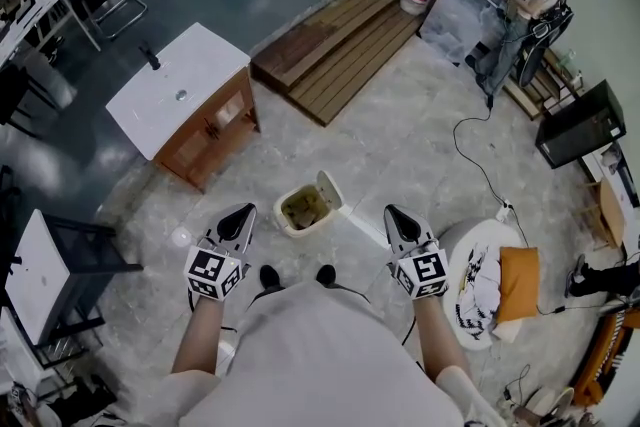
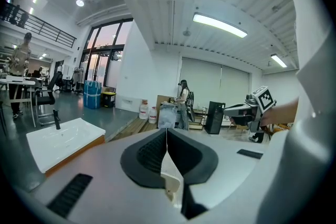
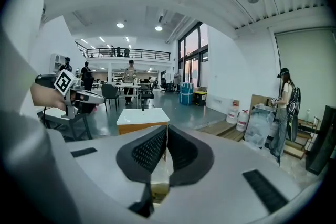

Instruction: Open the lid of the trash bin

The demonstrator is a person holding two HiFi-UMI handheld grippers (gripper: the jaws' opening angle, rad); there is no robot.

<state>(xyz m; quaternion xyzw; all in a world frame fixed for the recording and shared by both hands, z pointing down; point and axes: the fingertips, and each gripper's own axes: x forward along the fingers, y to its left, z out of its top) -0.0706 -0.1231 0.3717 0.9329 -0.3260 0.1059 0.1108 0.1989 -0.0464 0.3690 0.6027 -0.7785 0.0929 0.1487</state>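
In the head view a small cream trash bin [image 1: 306, 209] stands on the floor just ahead of the person's shoes, with rubbish showing inside. Its lid [image 1: 330, 187] is tipped up at the bin's right rear. My left gripper [image 1: 243, 213] hovers left of the bin, shut and holding nothing. To the bin's right my right gripper [image 1: 392, 212] is also shut and bare. Both are held well above the bin. In the left gripper view the jaws [image 2: 166, 136] meet, with part of the bin [image 2: 171, 182] below them. The right gripper view shows shut jaws [image 3: 167, 136] too.
A wooden sink cabinet [image 1: 190, 100] stands to the far left, and a wooden pallet [image 1: 335, 40] lies beyond the bin. A white round seat with an orange cushion [image 1: 518, 281] is at the right. A black cable [image 1: 478, 165] runs across the floor. A dark-framed table [image 1: 45, 277] stands at the near left.
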